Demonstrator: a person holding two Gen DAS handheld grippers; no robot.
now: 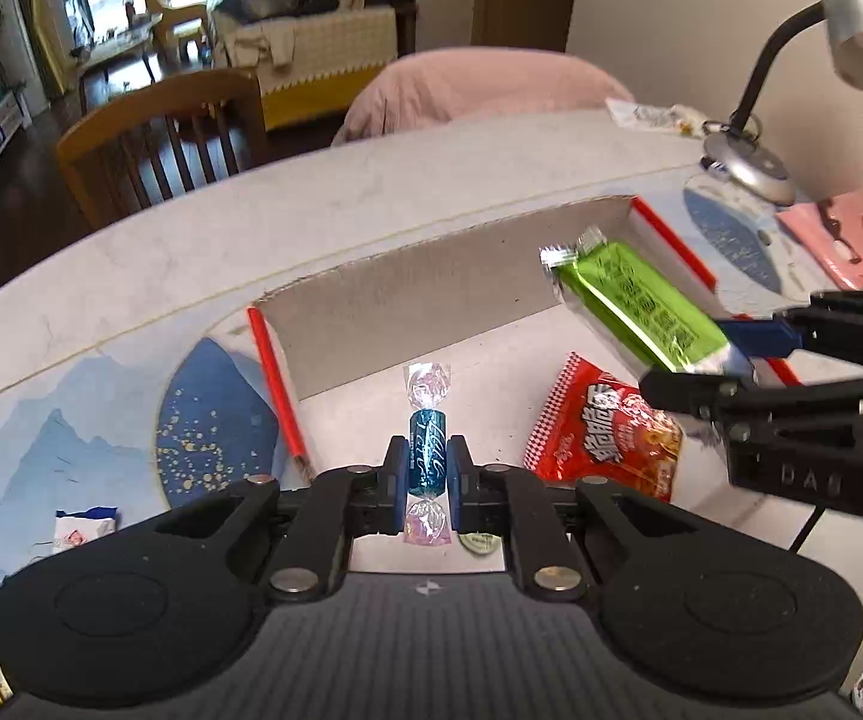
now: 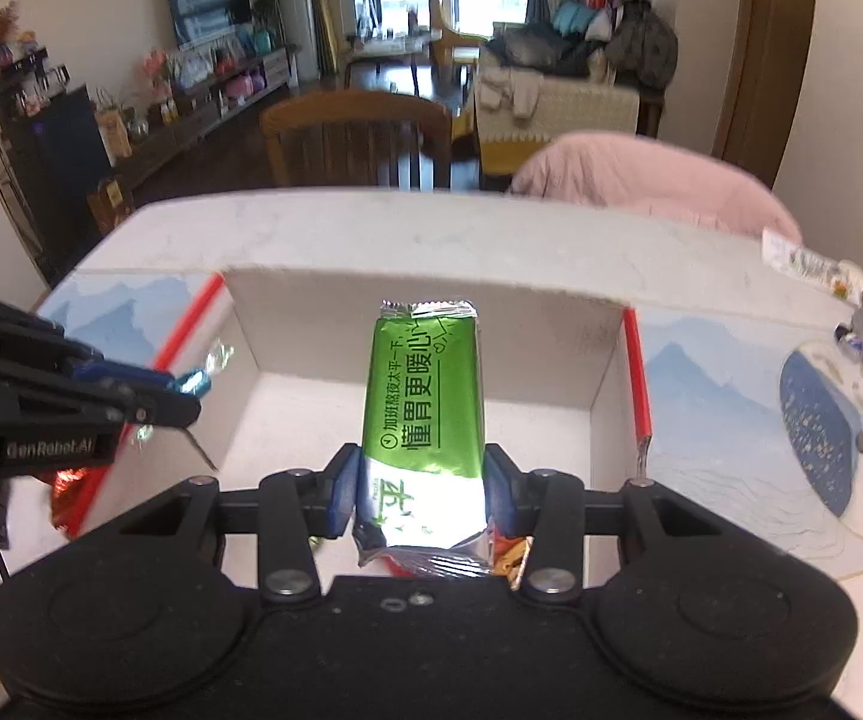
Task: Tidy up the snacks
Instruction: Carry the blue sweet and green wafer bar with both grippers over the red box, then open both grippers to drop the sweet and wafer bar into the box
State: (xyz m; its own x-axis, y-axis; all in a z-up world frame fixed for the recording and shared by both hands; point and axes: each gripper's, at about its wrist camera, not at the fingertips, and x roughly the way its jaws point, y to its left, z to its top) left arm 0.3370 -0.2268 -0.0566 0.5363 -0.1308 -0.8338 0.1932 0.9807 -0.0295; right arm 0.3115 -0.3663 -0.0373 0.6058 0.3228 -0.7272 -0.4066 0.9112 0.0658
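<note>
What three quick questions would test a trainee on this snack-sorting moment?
1. True or false: the left gripper is shut on the blue candy.
2. What does the right gripper hold? A) red packet B) green bar C) nothing
3. Fill in: the red packet lies inside the ____.

Key: 1 true. 2 B, the green bar. 3 box; the packet rests on its floor in the left wrist view, below the bar.
</note>
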